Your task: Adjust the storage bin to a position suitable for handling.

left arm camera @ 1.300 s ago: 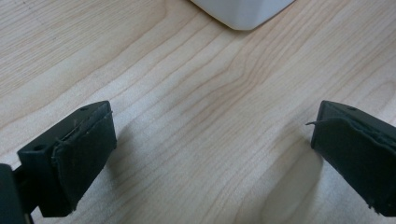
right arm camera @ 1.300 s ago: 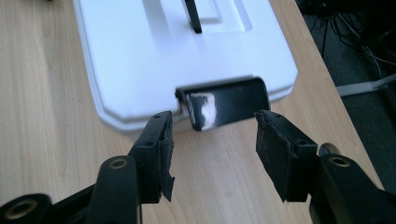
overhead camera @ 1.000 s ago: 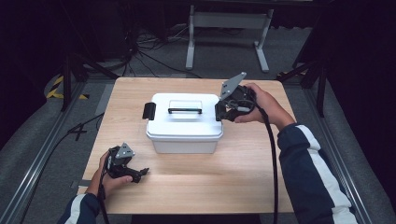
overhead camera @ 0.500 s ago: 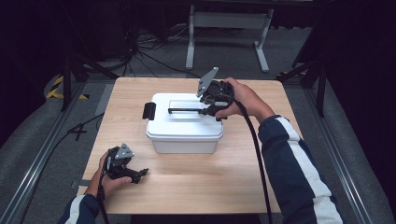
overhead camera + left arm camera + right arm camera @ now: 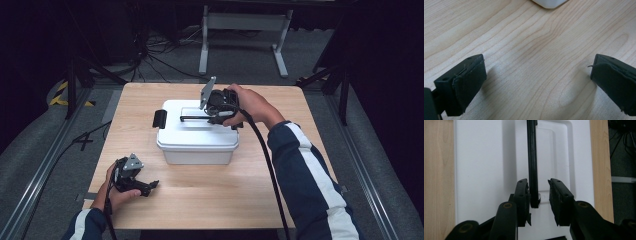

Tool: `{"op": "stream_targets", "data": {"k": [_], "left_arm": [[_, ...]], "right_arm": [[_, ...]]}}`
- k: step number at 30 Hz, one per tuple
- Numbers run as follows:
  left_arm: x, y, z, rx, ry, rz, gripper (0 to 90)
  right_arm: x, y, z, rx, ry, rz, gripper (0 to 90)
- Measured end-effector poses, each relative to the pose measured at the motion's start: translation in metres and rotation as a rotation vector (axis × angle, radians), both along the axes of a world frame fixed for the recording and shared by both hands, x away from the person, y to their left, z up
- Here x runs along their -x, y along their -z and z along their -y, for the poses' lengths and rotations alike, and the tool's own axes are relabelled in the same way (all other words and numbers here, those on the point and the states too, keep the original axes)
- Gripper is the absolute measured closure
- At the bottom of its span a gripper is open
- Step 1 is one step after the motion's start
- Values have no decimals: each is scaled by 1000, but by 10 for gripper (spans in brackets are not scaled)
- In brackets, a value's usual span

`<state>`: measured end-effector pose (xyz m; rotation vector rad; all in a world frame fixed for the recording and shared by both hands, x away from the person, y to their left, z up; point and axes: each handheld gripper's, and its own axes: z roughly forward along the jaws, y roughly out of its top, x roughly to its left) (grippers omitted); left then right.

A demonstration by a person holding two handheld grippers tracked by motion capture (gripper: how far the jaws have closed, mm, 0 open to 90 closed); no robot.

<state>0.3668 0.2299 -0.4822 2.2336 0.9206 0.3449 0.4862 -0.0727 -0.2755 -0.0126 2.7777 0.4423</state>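
A person's right hand (image 5: 250, 102) reaches across a wooden table (image 5: 280, 165), arm extended over a white lidded box (image 5: 197, 135) at its middle. The right gripper (image 5: 538, 192) has just been closing its jaws around the box's black handle (image 5: 532, 157); one pad touches it, the other stands apart. The left gripper (image 5: 131, 176) rests near the table's front edge, jaws wide and empty.

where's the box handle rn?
The black handle lies along the middle of the white box's lid, its end between the right gripper jaws.
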Motion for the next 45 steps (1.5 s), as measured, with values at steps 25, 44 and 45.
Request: {"op": "stream_targets", "data": {"k": [25,44,45], "left_arm": [[0,0,0,-1,2,3,7],[-1,0,0,1,2,-1,6],[-1,0,0,2,3,0,6]], "right_arm": [[3,-3,-17,-8,-34,70,843],[7,-23,6,-69,-20,99,846],[8,-24,7,-68,-15,98,846]]}}
